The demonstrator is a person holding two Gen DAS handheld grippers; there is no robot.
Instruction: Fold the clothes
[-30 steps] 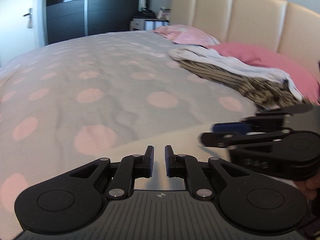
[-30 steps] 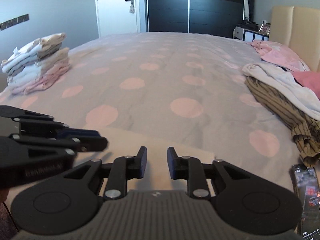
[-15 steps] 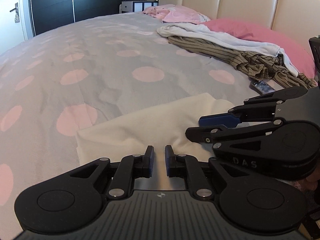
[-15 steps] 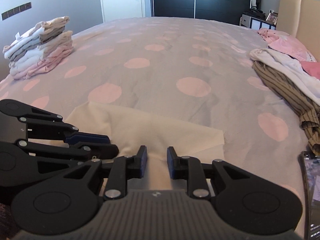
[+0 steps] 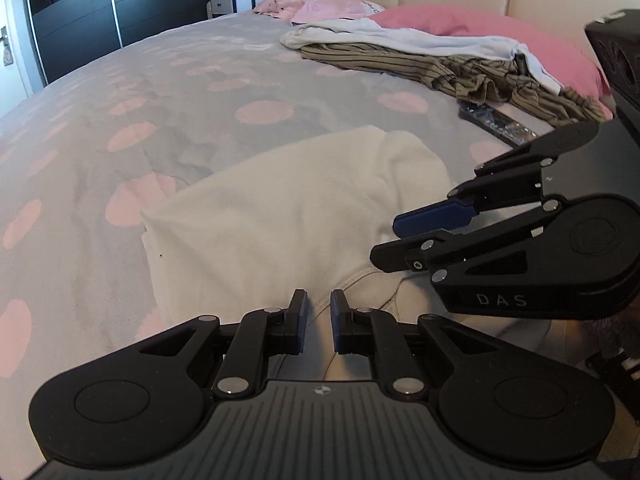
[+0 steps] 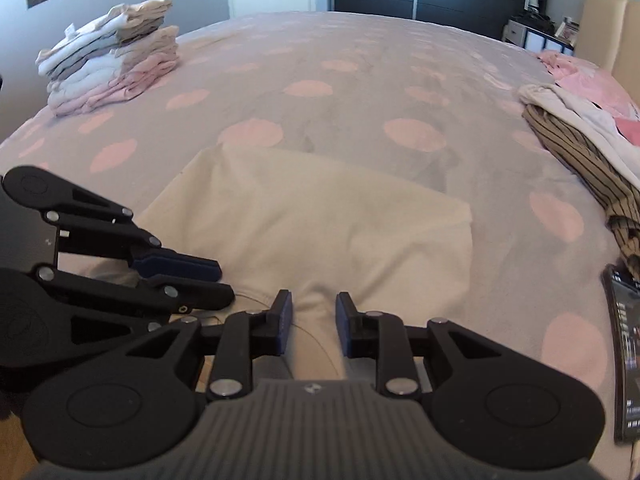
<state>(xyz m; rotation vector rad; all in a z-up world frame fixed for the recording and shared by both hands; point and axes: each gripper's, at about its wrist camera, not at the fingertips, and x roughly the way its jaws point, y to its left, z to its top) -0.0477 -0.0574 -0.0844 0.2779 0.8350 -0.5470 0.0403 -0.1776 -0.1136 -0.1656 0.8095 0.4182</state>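
A cream garment [image 5: 288, 216] lies partly folded on the spotted bedspread near the bed's front edge; it also shows in the right wrist view [image 6: 320, 216]. My left gripper [image 5: 319, 312] hovers over its near edge by the neckline, jaws a little apart and empty. My right gripper [image 6: 313, 312] hovers over the same near edge, jaws open and empty. Each gripper shows in the other's view: the right one in the left wrist view [image 5: 404, 240], the left one in the right wrist view [image 6: 216, 284].
A stack of folded clothes [image 6: 112, 56] stands at the far left of the bed. A heap of unfolded clothes, striped brown [image 5: 448, 72] and white, lies by the pink pillow [image 5: 480, 28]. A phone [image 6: 624, 344] lies on the bed at the right.
Both grippers have pulled back and lifted over the garment's near edge, so more of the cream cloth shows. The right jaws have opened wider.
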